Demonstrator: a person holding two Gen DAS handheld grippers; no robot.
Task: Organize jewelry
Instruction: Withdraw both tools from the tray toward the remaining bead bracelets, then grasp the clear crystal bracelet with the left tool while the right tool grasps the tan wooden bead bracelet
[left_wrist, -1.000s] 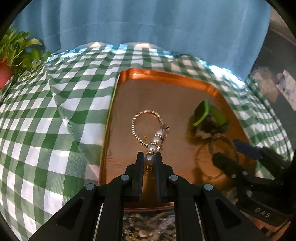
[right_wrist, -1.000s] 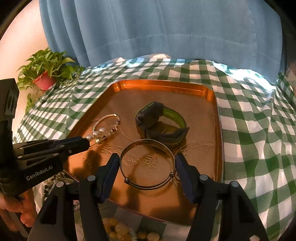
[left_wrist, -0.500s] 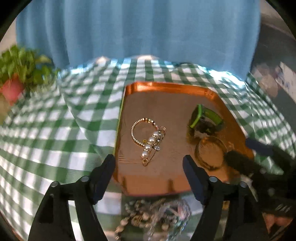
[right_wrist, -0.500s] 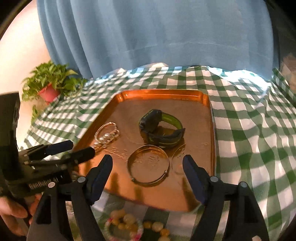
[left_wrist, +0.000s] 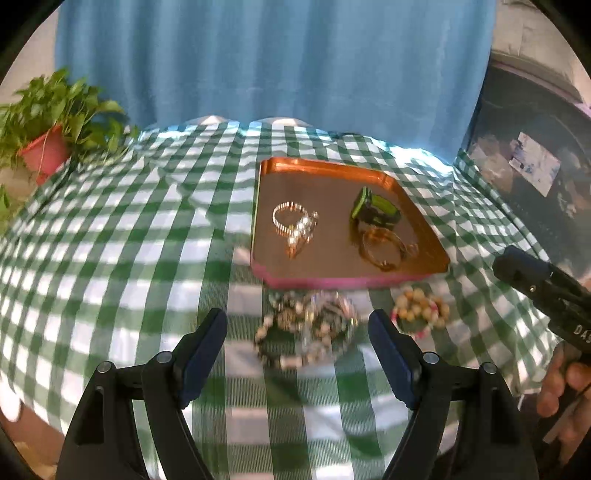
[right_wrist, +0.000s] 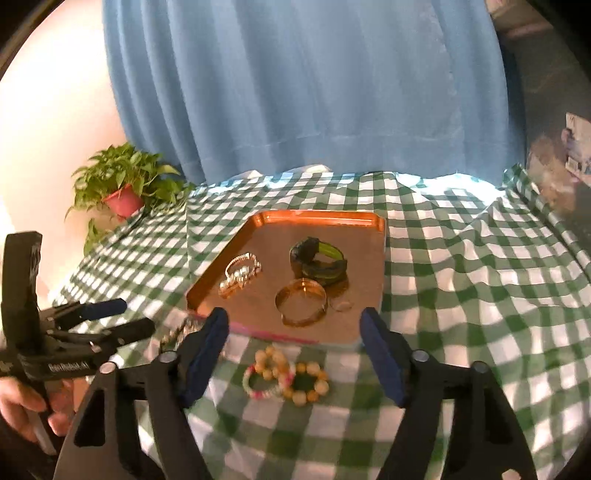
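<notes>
On the copper tray (left_wrist: 332, 166) (right_wrist: 317, 216) lie a pearl bracelet (left_wrist: 295, 227) (right_wrist: 240, 275), a green-and-black watch (left_wrist: 375, 210) (right_wrist: 319, 260) and a gold bangle (left_wrist: 380, 247) (right_wrist: 301, 301). In front of the tray, a tangled pile of beaded jewelry (left_wrist: 310, 325) and yellow bead bracelets (left_wrist: 419, 312) (right_wrist: 286, 376) rest on the checked cloth. My left gripper (left_wrist: 297, 332) (right_wrist: 129, 315) hovers open above the pile, holding nothing. My right gripper (right_wrist: 293, 325) hangs above the yellow bracelets. Its jaws are closing, still wide apart, and grip nothing.
A potted plant (left_wrist: 44, 147) (right_wrist: 123, 199) stands at the table's far left corner before a blue curtain (right_wrist: 295, 92). A small ring (right_wrist: 341, 305) lies beside the bangle. The green checked cloth (left_wrist: 110, 240) drapes over the near edge. A person's hands hold both grippers.
The left gripper let go of the pearl bracelet and the right gripper of the gold bangle; both pieces stay in the tray. Both grippers drew back and rose, now over the cloth.
</notes>
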